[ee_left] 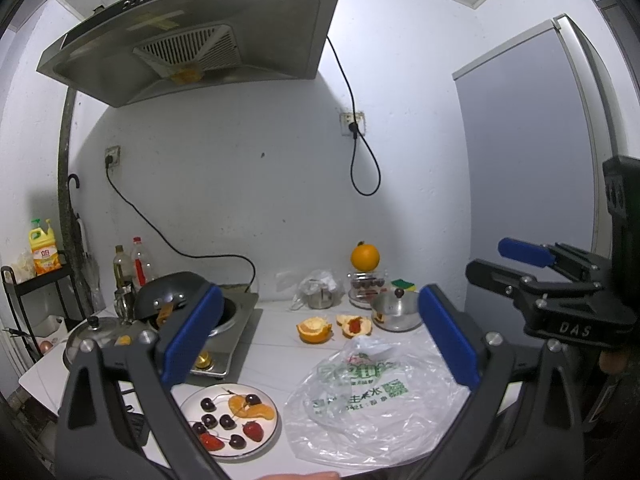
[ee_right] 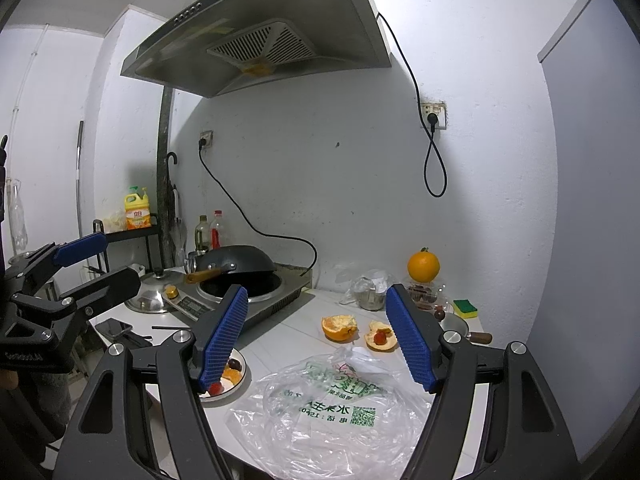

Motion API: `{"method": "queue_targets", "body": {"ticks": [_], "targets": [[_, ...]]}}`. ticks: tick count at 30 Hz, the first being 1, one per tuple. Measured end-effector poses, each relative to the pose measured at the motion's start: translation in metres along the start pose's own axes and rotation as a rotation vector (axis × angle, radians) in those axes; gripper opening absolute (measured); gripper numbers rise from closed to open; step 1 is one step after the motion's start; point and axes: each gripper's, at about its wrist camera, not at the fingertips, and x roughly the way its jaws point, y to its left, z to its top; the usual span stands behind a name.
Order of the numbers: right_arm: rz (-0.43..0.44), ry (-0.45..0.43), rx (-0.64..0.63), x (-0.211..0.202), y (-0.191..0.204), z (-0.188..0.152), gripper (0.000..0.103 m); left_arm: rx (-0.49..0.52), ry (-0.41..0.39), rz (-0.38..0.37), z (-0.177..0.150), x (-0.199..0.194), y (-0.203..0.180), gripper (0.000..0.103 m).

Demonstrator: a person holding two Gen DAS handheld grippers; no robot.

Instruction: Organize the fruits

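The plastic bag [ee_right: 332,412] is thin, clear and crinkled; the plate [ee_left: 267,438] glossy white; the small pot [ee_left: 394,312] and range hood [ee_right: 280,24] brushed metal; the fingers [ee_right: 224,332] ribbed blue rubber over matt black plastic

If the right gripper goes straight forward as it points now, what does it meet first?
Probably nothing close: the open right gripper points above the orange peel halves toward the bare white wall. Depth is unclear.
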Motion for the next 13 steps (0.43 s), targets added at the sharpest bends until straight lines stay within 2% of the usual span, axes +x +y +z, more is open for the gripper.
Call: {"method": "queue_targets", "body": {"ticks": [13], "targets": [[0.002,0.001,-0.003,0.0008,0.0007,-0.0008,0.075,-0.005,-0.002,-0.014,-0.0011,-0.0002,0.0005,0.099]]}}
